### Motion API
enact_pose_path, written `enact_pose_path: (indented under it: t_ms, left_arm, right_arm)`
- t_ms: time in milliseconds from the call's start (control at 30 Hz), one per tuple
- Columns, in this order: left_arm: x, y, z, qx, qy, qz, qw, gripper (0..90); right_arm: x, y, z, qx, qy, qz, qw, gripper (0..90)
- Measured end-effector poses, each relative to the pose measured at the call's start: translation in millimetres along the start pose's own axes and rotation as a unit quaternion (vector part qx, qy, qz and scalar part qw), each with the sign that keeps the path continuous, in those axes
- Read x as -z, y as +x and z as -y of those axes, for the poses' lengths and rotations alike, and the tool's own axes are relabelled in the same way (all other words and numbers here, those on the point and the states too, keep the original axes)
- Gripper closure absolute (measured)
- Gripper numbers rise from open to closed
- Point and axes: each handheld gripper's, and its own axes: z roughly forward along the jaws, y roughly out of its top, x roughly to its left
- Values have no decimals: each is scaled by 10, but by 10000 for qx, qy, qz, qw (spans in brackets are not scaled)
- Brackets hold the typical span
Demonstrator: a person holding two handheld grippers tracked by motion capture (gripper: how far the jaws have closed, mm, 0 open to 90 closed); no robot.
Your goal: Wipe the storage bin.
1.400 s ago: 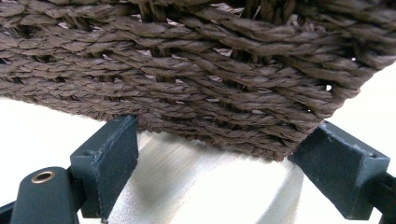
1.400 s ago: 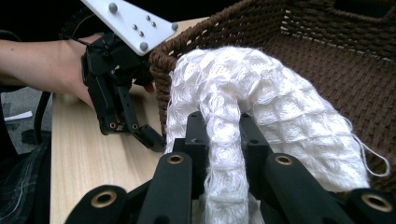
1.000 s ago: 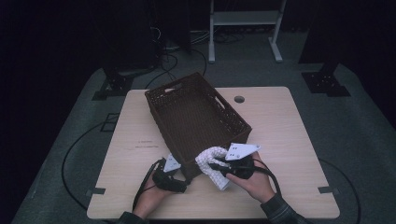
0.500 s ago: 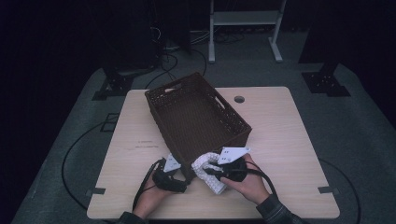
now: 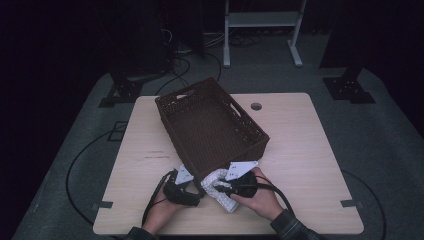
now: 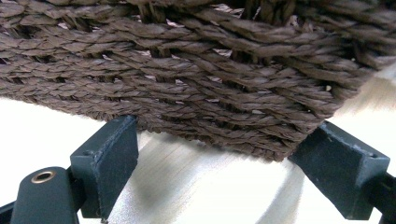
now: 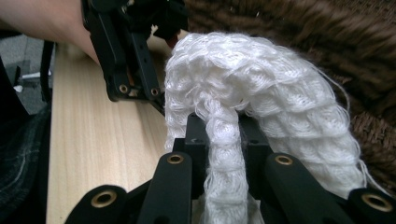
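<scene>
A: Nearest the person, what do the right tongs [image 5: 218, 188] have?

B: They are clamped on a white knitted cloth [image 5: 220, 187]. In the right gripper view a strand of it runs down between the two black jaws, pinched tight, and the rest arches up and over in front of them.

A: Where does the cloth lie?

B: At the near edge of the counter [image 5: 300, 150], just in front of the near corner of the brown woven basket [image 5: 210, 127], bunched between the two hands. It touches the basket wall in the right gripper view.

A: And the left tongs [image 5: 192, 192]?

B: Apart, with nothing between them. In the left gripper view the jaws stand wide, one on each side of the basket's low corner, with bare wood between them. Whether the pads touch the weave I cannot tell.

A: Any writing to read?

B: A faint dark line of marks on the wood to the left of the basket, too small to read. No label on the basket or the cloth that I can make out.

A: Farther back?

B: A round hole [image 5: 256, 106] in the counter beyond the basket, then cables on the floor and a white frame stand [image 5: 260, 30] in the dark.
</scene>
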Motion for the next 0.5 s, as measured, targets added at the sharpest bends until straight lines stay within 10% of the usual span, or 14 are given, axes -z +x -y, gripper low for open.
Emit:
enact_pose_path:
  t_ms: [500]
  left_arm:
    - [-2, -3, 0, 24, -20, -1, 10000, 138]
  right_arm:
    - [-153, -51, 122, -102, 390, -1, 9992, 775]
